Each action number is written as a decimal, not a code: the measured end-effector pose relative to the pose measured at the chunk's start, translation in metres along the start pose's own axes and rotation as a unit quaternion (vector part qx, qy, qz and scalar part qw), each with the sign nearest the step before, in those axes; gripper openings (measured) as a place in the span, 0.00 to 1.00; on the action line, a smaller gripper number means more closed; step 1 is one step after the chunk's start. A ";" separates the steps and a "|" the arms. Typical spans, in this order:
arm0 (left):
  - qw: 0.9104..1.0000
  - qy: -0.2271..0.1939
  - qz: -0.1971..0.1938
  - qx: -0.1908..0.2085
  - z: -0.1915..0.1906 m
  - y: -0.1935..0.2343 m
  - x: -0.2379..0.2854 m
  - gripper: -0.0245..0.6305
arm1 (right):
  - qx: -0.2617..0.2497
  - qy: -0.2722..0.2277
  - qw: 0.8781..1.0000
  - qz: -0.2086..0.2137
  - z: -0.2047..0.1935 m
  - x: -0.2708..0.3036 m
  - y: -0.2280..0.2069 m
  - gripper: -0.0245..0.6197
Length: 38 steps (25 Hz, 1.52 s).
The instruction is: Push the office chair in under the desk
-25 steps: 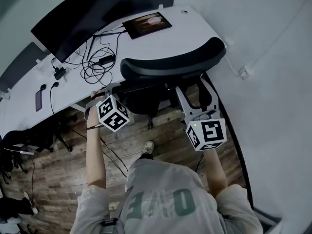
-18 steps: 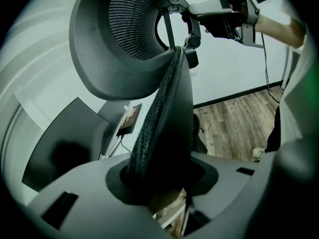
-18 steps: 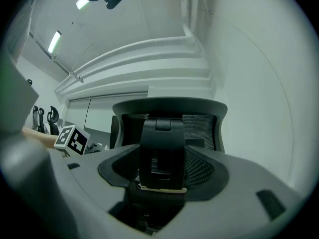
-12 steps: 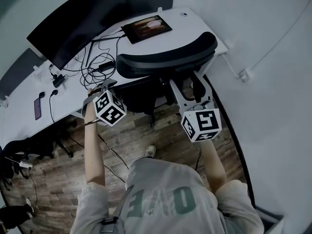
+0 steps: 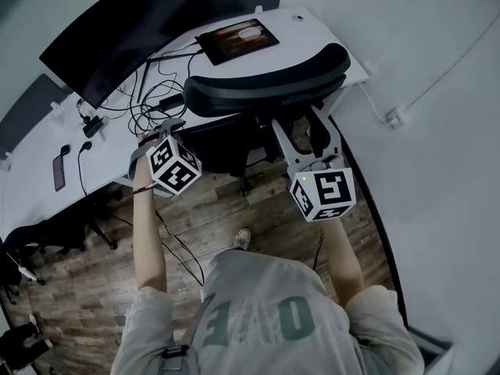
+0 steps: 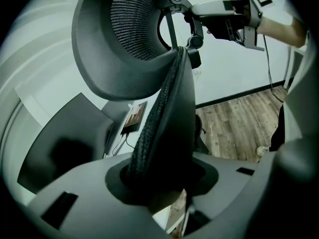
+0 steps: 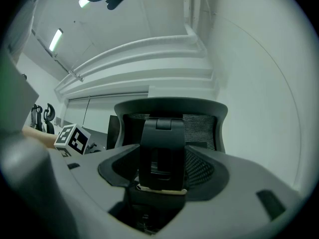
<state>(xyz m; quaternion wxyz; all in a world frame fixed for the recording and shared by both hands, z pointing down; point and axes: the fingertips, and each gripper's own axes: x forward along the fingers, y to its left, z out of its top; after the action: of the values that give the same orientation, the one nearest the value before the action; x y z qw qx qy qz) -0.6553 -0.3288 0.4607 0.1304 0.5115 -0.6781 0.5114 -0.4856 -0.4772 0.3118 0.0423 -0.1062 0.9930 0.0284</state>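
Note:
The black office chair, with its curved headrest (image 5: 266, 80) over a mesh backrest (image 6: 164, 123), stands against the front edge of the white desk (image 5: 312, 41), its seat partly under it. My left gripper (image 5: 172, 127) is shut on the backrest's left side edge, which fills the gap between its jaws in the left gripper view (image 6: 164, 178). On the chair's rear my right gripper (image 5: 301, 127) is shut on the upright back support (image 7: 160, 148) below the headrest (image 7: 169, 111).
On the desk are a dark monitor (image 5: 117, 30), a tablet (image 5: 238, 39), tangled cables (image 5: 156, 100) and a phone (image 5: 61, 174). A white wall (image 5: 437, 131) with a socket (image 5: 393, 117) runs close on the right. The floor (image 5: 219, 217) is wood; another dark chair (image 5: 47, 229) stands at left.
The chair has slid a little closer to the desk, headrest nearer the tablet, and both grippers have gone forward with it, still holding.

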 end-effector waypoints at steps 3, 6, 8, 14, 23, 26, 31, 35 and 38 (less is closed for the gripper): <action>1.000 -0.001 0.001 -0.001 -0.001 -0.001 0.000 0.29 | 0.001 0.000 1.000 -0.001 -0.002 -0.001 0.001 0.48; 1.000 0.001 0.004 -0.004 -0.002 -0.001 0.000 0.29 | 0.003 -0.002 1.000 0.000 -0.003 -0.001 0.001 0.48; 1.000 -0.001 0.006 -0.002 -0.001 -0.002 0.000 0.29 | 0.009 0.002 1.000 0.003 -0.004 -0.002 0.000 0.48; 0.999 -0.021 0.036 -0.019 0.003 0.001 -0.010 0.30 | -0.032 0.045 0.998 0.024 -0.002 -0.002 0.002 0.48; 0.985 -0.086 0.150 -0.025 0.029 0.002 -0.093 0.37 | -0.088 -0.068 0.994 -0.011 0.093 -0.049 0.012 0.48; 0.966 -0.168 0.180 -0.077 0.064 0.008 -0.139 0.37 | -0.078 -0.083 0.993 -0.028 0.106 -0.065 0.007 0.48; 0.923 -0.249 0.253 -0.148 0.104 0.005 -0.192 0.08 | -0.088 -0.084 0.992 -0.026 0.101 -0.081 0.023 0.47; 0.896 -0.336 0.211 -0.198 0.133 -0.023 -0.203 0.06 | -0.090 -0.057 0.994 -0.040 0.076 -0.091 0.041 0.10; 0.894 -0.347 0.192 -0.209 0.139 -0.042 -0.201 0.06 | -0.087 -0.019 0.996 -0.027 0.049 -0.097 0.052 0.07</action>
<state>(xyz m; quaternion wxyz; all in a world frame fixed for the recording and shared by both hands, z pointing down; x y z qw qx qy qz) -0.4837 -0.3289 0.2823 -0.1100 0.4775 -0.8563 0.1634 -0.3981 -0.4026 0.2744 0.0523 -0.1356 0.9826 0.1159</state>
